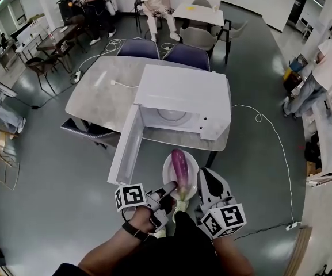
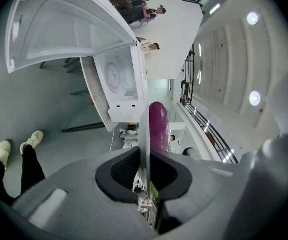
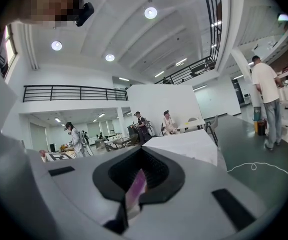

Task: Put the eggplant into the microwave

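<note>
A purple eggplant (image 1: 179, 167) lies on a white plate (image 1: 168, 171) held in the air in front of the white microwave (image 1: 183, 94), whose door (image 1: 125, 145) hangs open to the left. My left gripper (image 1: 170, 189) is shut on the plate's near-left rim. My right gripper (image 1: 203, 177) is shut on its right rim. In the left gripper view the plate (image 2: 143, 134) stands edge-on between the jaws, with the eggplant (image 2: 158, 125) beyond it and the microwave's cavity (image 2: 118, 76) ahead. In the right gripper view the plate's rim (image 3: 134, 190) sits pinched between the jaws.
The microwave stands on a grey table (image 1: 99, 96) with a white cable (image 1: 122, 85) on it. Two chairs (image 1: 163, 52) stand at the far side. A cord (image 1: 275, 148) trails over the floor at right. People sit and stand far off around the room.
</note>
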### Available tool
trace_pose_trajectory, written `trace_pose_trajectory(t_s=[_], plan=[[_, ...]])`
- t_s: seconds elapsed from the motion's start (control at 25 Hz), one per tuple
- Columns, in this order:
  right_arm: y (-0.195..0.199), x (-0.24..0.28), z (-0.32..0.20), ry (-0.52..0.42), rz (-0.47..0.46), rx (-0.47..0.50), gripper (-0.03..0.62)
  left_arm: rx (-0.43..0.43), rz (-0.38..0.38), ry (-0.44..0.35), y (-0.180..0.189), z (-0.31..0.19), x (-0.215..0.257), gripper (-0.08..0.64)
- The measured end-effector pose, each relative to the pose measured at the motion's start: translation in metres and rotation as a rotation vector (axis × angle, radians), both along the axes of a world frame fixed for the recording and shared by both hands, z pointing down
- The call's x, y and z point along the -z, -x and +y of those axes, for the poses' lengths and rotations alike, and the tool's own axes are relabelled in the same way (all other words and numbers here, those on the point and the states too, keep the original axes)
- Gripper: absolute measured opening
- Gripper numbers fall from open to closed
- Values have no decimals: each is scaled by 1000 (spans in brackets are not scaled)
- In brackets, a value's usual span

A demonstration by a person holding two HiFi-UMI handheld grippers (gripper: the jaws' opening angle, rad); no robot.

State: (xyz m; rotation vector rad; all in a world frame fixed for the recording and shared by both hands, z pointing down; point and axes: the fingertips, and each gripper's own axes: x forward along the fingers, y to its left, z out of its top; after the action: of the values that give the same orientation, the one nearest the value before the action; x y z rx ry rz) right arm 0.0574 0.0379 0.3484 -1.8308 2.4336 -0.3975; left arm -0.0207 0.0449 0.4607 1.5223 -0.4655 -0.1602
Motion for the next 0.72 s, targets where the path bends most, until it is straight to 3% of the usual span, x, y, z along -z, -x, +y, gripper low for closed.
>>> trace_pose_trajectory(t_s=[0.72], plan=[[-45,-16,-133,23,6,205,2,137,-21,40,-52,-115,-29,38]])
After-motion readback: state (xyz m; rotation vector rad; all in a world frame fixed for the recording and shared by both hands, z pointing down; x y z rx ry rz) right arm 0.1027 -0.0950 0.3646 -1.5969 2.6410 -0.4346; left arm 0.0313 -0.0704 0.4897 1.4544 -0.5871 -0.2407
